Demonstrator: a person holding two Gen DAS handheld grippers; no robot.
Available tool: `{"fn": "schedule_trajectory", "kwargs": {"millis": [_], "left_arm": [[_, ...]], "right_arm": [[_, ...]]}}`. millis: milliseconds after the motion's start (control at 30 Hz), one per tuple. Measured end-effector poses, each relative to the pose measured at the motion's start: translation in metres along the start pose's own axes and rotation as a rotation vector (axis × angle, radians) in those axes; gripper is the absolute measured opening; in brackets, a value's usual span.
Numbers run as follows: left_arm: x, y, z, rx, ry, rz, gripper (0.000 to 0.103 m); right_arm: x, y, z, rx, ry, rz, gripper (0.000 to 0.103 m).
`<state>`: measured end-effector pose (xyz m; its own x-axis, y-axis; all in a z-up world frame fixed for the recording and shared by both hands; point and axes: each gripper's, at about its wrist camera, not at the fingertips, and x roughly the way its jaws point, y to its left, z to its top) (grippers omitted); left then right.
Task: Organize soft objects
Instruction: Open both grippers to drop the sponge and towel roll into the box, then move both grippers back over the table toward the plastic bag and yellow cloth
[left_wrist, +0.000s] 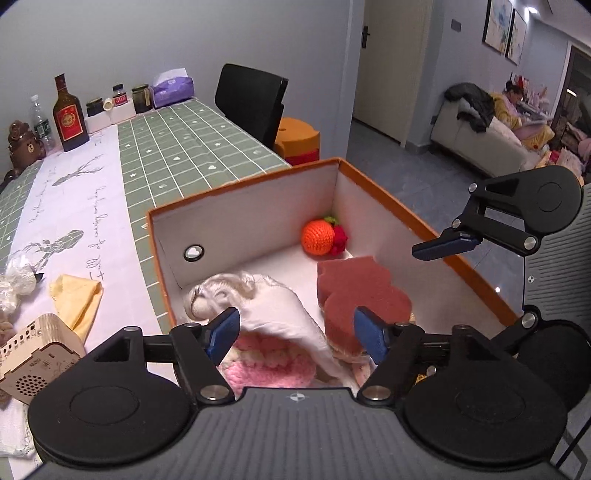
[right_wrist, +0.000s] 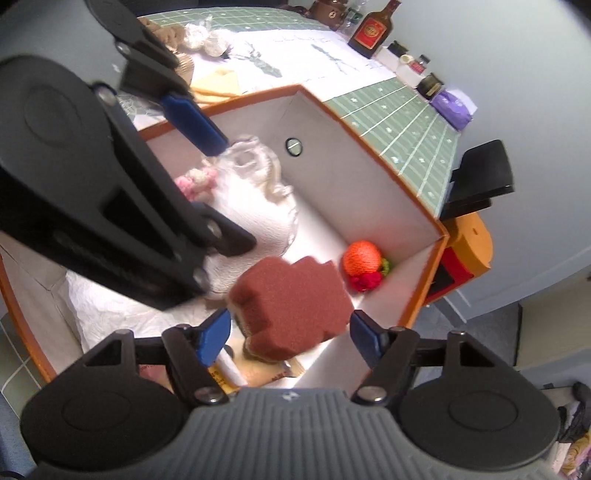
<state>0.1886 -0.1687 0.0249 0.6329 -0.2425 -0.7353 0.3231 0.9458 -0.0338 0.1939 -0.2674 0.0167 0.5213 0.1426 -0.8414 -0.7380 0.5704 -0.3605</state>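
An orange-rimmed white box (left_wrist: 255, 181) holds soft things: a white cloth (left_wrist: 280, 314), a pink knitted piece (left_wrist: 266, 365), a dark red sponge (left_wrist: 364, 295) and an orange crochet ball with red bits (left_wrist: 318, 238). My left gripper (left_wrist: 297, 338) is open above the cloth and the pink piece. My right gripper (right_wrist: 288, 338) is open, its blue fingers either side of the red sponge (right_wrist: 295, 302), apart from it. The right gripper also shows at the right of the left wrist view (left_wrist: 447, 245). The box (right_wrist: 373, 147), cloth (right_wrist: 258, 214) and ball (right_wrist: 362, 258) show in the right wrist view.
On the table left of the box lie a yellow cloth (left_wrist: 75, 299), a wooden perforated box (left_wrist: 37, 354) and crumpled plastic (left_wrist: 14, 288). Bottles, jars and a purple tissue pack (left_wrist: 173, 88) stand at the far edge. A black chair (left_wrist: 251, 99) stands beyond the table.
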Motion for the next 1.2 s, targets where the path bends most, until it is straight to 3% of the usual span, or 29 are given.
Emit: {"fn": "schedule_trajectory", "kwargs": {"millis": [267, 500, 833, 1033, 1200], "left_arm": [[-0.048, 0.013, -0.005, -0.027, -0.138, -0.036, 0.083], [-0.09, 0.035, -0.024, -0.068, -0.254, -0.042, 0.083], [-0.127, 0.084, -0.076, -0.201, -0.391, 0.109, 0.083], [-0.133, 0.115, -0.108, -0.227, -0.395, 0.229, 0.079], [-0.135, 0.153, -0.14, -0.345, -0.392, 0.237, 0.076]], "right_arm": [[-0.034, -0.003, 0.005, 0.022, -0.045, -0.089, 0.071], [-0.07, 0.012, 0.017, 0.131, -0.189, -0.116, 0.071], [-0.082, 0.086, 0.043, 0.305, -0.404, -0.09, 0.072], [-0.07, 0.138, 0.062, 0.388, -0.493, -0.033, 0.072], [-0.05, 0.169, 0.074, 0.448, -0.517, -0.029, 0.072]]}}
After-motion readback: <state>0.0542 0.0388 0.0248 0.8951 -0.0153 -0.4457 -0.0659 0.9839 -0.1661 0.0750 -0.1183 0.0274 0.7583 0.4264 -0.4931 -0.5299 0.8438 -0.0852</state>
